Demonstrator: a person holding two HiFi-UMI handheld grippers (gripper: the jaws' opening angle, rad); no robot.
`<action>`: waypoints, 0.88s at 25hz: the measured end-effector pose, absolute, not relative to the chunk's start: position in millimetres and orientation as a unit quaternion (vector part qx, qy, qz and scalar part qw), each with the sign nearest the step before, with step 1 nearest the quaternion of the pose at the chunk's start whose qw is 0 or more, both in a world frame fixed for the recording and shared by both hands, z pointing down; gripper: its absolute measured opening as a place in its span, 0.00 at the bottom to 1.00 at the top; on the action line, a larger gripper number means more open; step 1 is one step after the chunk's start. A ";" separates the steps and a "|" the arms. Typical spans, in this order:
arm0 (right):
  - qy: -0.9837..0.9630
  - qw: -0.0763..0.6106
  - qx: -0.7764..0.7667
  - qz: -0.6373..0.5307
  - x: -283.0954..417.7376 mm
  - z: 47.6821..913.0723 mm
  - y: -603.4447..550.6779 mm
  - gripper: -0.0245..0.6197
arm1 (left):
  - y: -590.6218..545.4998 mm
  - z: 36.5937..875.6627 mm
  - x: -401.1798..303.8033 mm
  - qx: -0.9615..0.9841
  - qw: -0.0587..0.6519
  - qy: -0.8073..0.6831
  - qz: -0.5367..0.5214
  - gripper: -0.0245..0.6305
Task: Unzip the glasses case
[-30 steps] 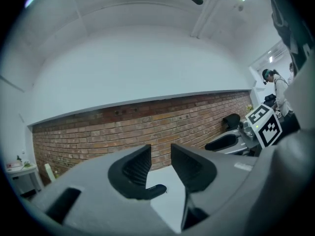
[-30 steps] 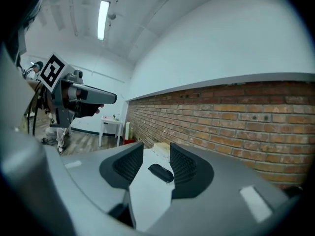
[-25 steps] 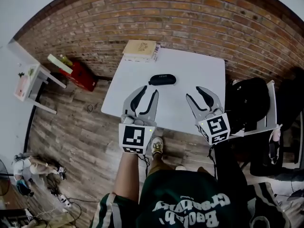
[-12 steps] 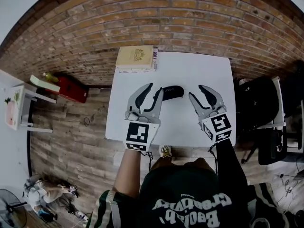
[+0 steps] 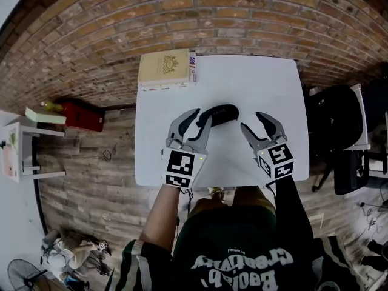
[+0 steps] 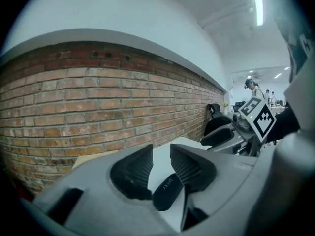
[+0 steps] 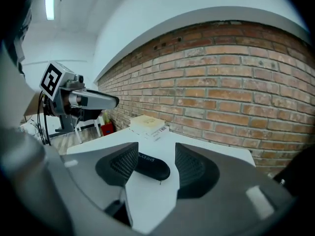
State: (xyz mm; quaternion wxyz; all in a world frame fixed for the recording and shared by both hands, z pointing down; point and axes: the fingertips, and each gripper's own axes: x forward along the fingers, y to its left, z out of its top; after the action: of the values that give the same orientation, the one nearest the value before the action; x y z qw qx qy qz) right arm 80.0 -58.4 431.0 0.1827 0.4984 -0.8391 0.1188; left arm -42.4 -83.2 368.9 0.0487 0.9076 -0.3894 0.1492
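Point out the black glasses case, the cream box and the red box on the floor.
Black oval glasses case (image 5: 223,113): head view, middle of its top.
Flat cream box (image 5: 165,68): head view, centre of its lid.
Red box on the floor (image 5: 83,116): head view, top face.

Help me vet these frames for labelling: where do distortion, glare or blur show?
Head view: fisheye bows the brick wall into an arc, lighting even. Left gripper view: ceiling light glares, glasses case soft. Right gripper view: dark corners, case fairly sharp.
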 end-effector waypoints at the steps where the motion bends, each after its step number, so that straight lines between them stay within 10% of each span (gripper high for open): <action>1: -0.837 0.188 0.499 0.123 81.7 438.1 -60.0 0.42 | -85.0 376.1 -39.9 0.908 0.060 -0.385 0.152 0.21; 22: -0.827 0.323 0.388 0.248 73.4 602.3 -92.2 0.40 | -114.4 541.8 9.1 0.871 0.104 -0.256 0.406 0.26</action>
State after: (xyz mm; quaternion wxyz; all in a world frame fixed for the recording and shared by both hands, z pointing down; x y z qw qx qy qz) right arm 73.4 -92.2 602.3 0.3230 0.3883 -0.8268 0.2477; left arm 9.1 -114.4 541.8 0.1041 0.8711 -0.2565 0.4056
